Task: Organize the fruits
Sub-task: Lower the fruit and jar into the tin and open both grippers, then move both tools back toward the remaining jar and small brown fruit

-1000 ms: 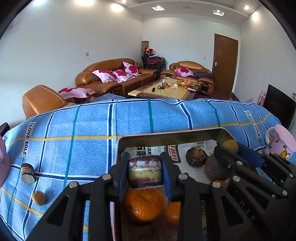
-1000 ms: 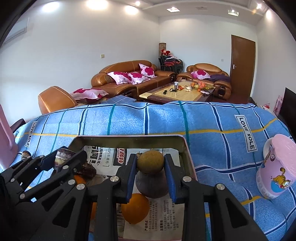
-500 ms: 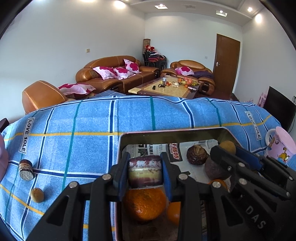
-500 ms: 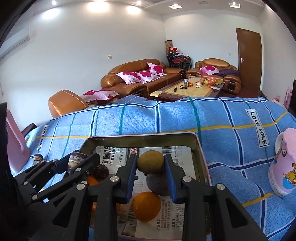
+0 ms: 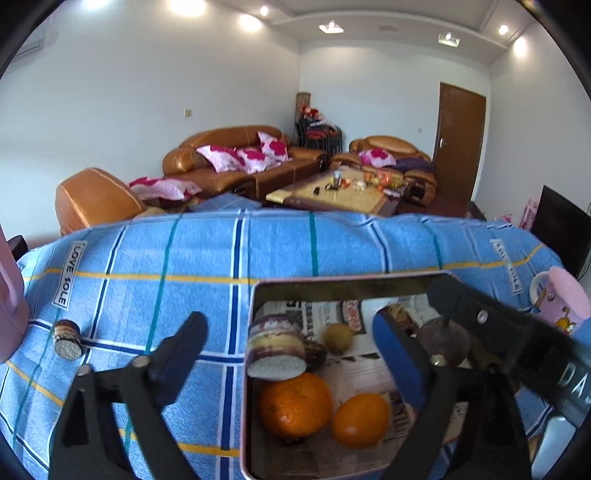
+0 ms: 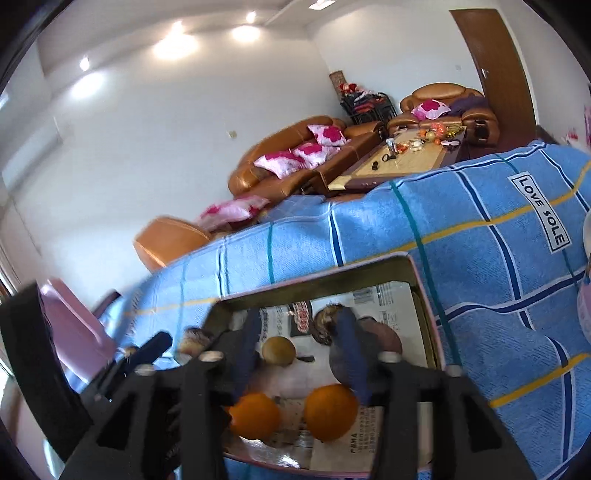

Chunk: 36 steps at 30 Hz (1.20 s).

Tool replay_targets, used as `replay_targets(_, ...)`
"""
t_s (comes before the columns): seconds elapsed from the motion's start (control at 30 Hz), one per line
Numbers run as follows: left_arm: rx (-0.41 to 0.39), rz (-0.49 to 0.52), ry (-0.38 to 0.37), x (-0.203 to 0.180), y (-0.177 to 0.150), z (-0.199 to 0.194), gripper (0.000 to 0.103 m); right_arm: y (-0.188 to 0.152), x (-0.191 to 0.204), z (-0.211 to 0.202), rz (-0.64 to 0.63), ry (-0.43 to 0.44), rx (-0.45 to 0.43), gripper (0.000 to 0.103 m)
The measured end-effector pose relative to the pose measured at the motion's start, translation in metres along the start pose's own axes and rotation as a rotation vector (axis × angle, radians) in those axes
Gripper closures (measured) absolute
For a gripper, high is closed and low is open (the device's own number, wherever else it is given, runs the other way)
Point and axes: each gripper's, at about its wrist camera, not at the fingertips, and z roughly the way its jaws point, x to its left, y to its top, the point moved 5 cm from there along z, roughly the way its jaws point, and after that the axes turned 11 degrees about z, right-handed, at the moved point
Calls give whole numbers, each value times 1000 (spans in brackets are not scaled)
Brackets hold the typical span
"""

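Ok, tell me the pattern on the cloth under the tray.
Blue cloth with navy, teal and yellow check lines; clearest in the left wrist view.

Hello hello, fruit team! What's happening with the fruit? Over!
Left gripper and right gripper just opened, empty. Sugarcane piece and kiwi lie in the tray. Second sugarcane piece waits outside on the cloth.

Home living room. Tan leather sofa (image 5: 236,155) with pink floral cushions (image 5: 243,158) mid-frame, matching armchair (image 5: 391,155) beside it, low coffee table (image 5: 343,195) cluttered with small items between them. Brown wooden door (image 5: 460,144) right of centre, white walls, recessed ceiling lights (image 5: 330,27) along the top, dark TV screen (image 5: 561,229) at right edge.
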Motion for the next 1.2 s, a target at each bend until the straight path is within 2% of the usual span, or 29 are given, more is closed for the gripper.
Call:
replay_targets(0.1,-42,1,24,2,5,-9,2,6,5,-13,-6,-1,-82,42)
replay_targets(0.23,-68,35,78,5,6,-19,0,11,8,-25,-30,-55,-168,42)
replay_targets(0.43,-67,55,163,27,-6,-29,0,10,6,-28,-51,-97,-202,42)
replay_targets(0.57,-105,92,242,47,-11,-42,0,4,14,-34,-119,-115,-270,42)
replay_targets(0.63,-114,98,255,58,-14,-46,0,0,18,-36,-146,-111,-294,42)
replay_targets(0.9,-112,41,279,104,-34,-53,0,-16,28,-35,-212,-112,-289,42)
replay_targets(1.2,-100,12,269,118,-50,-63,0,-27,33,-42,-222,-163,-297,42)
